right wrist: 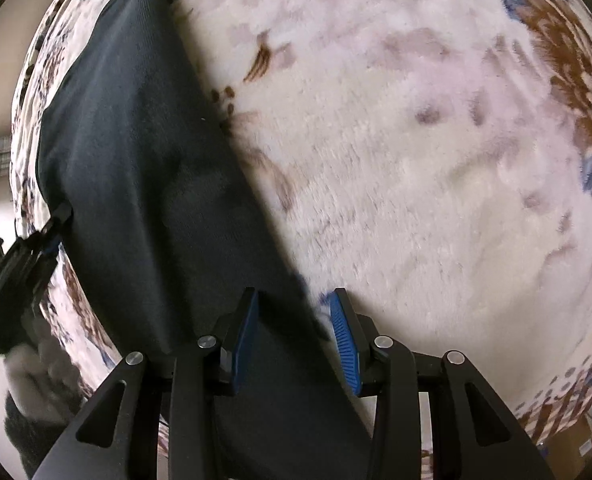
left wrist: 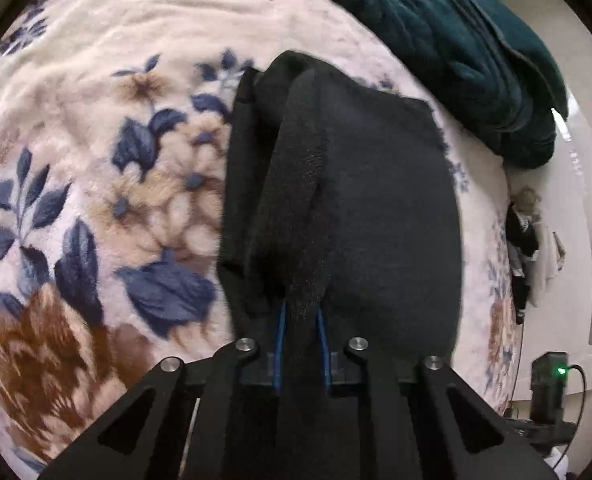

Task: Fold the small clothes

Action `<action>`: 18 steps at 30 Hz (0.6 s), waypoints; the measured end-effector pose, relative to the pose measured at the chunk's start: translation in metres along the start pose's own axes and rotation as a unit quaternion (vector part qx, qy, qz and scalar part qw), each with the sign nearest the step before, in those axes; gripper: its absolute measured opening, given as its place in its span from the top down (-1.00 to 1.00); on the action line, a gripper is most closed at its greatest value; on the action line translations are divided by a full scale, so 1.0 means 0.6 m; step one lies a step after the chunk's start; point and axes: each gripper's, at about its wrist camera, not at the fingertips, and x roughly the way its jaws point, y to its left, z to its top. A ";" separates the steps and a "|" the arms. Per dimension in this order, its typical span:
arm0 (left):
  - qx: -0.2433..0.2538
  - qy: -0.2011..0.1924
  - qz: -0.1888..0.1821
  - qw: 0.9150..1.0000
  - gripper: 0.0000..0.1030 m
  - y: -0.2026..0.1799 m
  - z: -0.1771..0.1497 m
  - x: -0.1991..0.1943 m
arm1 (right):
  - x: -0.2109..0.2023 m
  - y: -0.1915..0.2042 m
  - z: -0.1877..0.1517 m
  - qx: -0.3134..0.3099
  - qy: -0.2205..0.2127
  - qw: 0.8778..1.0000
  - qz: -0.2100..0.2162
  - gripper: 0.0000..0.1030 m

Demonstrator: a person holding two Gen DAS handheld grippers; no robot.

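Observation:
A small black garment [left wrist: 356,200] lies on the floral fleece blanket [left wrist: 95,140]. My left gripper [left wrist: 302,320] is shut on a bunched band of the black garment, and the cloth drapes over and hides its fingertips. In the right wrist view the same black garment [right wrist: 155,180] stretches from the far left down to my right gripper [right wrist: 293,320], which is open with the garment's edge lying between its blue pads [right wrist: 346,340]. The left gripper [right wrist: 35,248] shows at the left edge there, holding the garment's other end.
A dark teal blanket [left wrist: 476,60] is heaped at the far right of the bed. Beyond the bed edge stand a white appliance [left wrist: 584,240] and a black charger with a green light [left wrist: 552,380]. The pale blanket [right wrist: 436,200] spreads to the right of the right gripper.

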 end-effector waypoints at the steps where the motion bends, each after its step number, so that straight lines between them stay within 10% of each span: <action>1: -0.009 0.002 -0.003 1.000 0.77 0.009 -0.002 0.001 | 0.000 0.001 -0.002 -0.002 0.001 1.000 0.000 0.24; 9: -0.023 -0.012 -0.003 1.000 0.68 0.014 -0.016 -0.013 | 0.044 -0.017 -0.041 -0.035 0.050 0.998 0.018 0.16; 11: -0.017 -0.010 0.009 1.000 0.70 0.015 -0.010 -0.004 | 0.042 -0.021 -0.053 -0.050 0.031 0.998 -0.007 0.61; 18: -0.015 0.018 -0.015 1.000 0.31 -0.014 -0.055 -0.039 | 0.026 -0.040 -0.071 -0.045 0.056 0.997 0.023 0.30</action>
